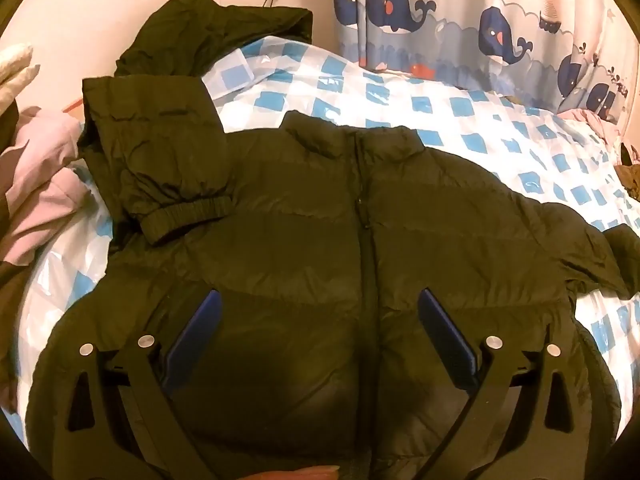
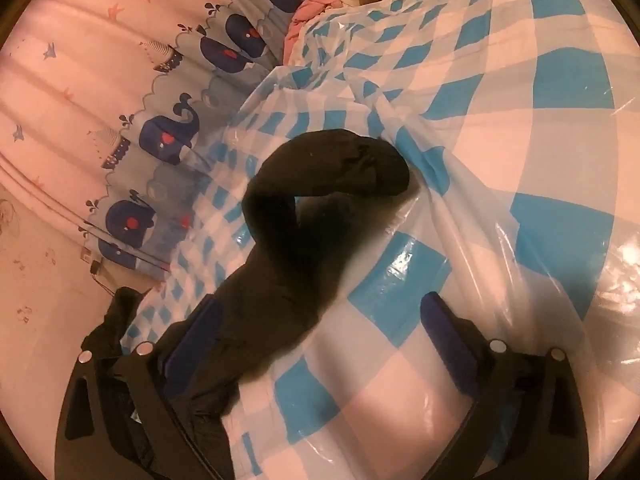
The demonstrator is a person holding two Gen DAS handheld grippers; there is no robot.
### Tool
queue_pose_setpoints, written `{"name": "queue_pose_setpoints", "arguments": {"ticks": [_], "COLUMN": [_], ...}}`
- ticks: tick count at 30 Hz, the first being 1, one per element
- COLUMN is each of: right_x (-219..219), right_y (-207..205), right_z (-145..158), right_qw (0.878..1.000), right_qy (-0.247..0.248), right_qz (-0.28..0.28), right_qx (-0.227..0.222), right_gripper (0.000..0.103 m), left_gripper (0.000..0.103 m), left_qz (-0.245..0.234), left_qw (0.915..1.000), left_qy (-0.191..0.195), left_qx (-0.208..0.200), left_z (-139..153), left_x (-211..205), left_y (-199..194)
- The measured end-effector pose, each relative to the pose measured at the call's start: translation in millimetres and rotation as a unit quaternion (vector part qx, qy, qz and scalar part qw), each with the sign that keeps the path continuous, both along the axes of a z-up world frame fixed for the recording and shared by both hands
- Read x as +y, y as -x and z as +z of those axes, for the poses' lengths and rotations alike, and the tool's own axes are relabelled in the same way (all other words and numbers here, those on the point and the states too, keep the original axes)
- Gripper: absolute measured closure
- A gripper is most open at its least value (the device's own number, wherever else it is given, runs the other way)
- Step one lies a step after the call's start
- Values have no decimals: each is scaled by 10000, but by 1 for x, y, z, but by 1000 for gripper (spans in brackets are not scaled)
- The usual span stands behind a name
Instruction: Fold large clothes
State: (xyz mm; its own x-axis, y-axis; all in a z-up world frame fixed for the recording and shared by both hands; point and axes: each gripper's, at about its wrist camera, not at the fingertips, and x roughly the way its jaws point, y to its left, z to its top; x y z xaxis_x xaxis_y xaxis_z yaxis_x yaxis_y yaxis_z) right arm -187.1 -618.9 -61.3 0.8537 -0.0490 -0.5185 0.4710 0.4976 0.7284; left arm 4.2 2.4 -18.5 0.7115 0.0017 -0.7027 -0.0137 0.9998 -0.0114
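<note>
Puffer jacket (image 1: pixel 360 240), dark, zipped, front up: laid on the bed over a blue-checked plastic cover (image 1: pixel 500 136); body spread beneath and ahead of the left gripper (image 1: pixel 320 330). One sleeve (image 1: pixel 168 168) is already laid in over the chest, ahead and left of the left fingers. Other sleeve (image 2: pixel 320 184): stretched out ahead between the right gripper (image 2: pixel 320 332) fingers. Both grippers: fingers wide apart, nothing held. Step judged: sleeve folding. Next move judged: the outstretched sleeve is to be gripped and carried across the chest.
</note>
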Motion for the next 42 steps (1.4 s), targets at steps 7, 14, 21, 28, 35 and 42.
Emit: {"name": "queue_pose_setpoints", "arguments": {"ticks": [7, 14, 21, 28, 35, 42], "right_x": [24, 116, 206, 222, 230, 242], "right_y": [-20, -53, -76, -80, -81, -80], "right_z": [7, 51, 62, 64, 64, 67], "right_qw": [9920, 9337, 8887, 8632, 8531, 8437], "right_qy": [920, 3151, 4023, 4514, 4694, 4860], "right_qz": [282, 889, 1751, 1729, 1758, 1821], "right_qx": [815, 1451, 1332, 1456, 1448, 1369], "right_gripper": [7, 7, 7, 7, 7, 7], "left_gripper": [9, 9, 9, 8, 9, 9], "left_qz": [-2, -22, -26, -6, -3, 4], "left_qw": [10000, 9998, 9998, 9999, 9998, 9998], "left_qy": [-52, -112, -79, -7, -37, -44], "left_qx": [78, 160, 162, 148, 172, 170], "left_z": [-3, -8, -7, -3, -3, -3], "left_x": [-2, -5, -4, 0, 0, 0], "left_y": [-1, -4, -6, -6, -6, -6]}}
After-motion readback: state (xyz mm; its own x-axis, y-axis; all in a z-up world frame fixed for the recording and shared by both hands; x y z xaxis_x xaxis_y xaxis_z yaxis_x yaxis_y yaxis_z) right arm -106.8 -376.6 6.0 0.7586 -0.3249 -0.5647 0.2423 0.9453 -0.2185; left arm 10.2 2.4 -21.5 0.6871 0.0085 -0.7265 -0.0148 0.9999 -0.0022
